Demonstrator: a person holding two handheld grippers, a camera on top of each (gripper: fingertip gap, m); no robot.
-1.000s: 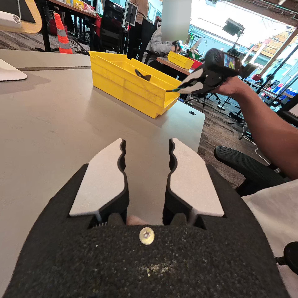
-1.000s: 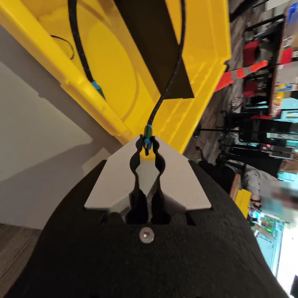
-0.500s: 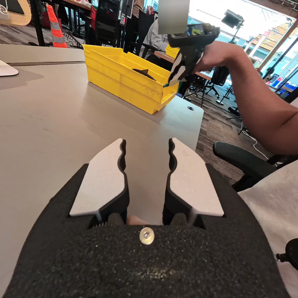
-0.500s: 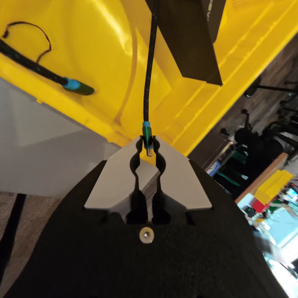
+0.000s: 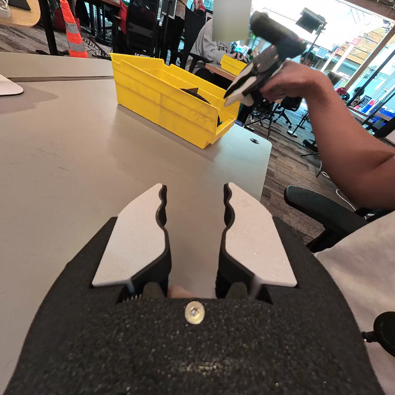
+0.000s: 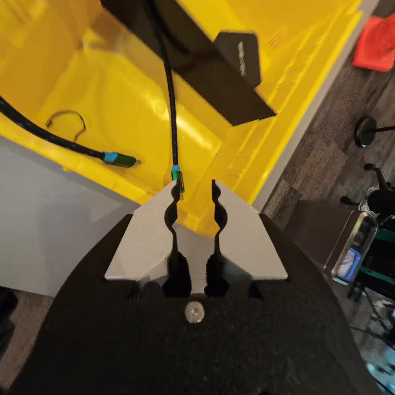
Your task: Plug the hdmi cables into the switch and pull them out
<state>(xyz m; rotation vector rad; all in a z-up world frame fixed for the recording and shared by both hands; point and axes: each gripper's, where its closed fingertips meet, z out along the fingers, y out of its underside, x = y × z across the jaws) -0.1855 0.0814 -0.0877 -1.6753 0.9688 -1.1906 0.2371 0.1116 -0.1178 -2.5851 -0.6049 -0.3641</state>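
My left gripper is open and empty, low over the grey table. A yellow bin stands farther along the table. My right gripper is over the bin's near end, and its jaws stand apart; it also shows in the left wrist view. A black braided HDMI cable with a green plug hangs beside the left fingertip, not clamped. A second green plug lies on the bin floor. The black switch lies in the bin.
The table ends just past the bin, by a grommet hole. A black chair armrest is to the right below the arm. An orange cone and a seated person are behind. A white base sits far left. My right fingertips sit around 45 cm from my left ones.
My right gripper has swung over the bin and opened, letting go of the green plug it was clamping. My left gripper has stayed open in place.
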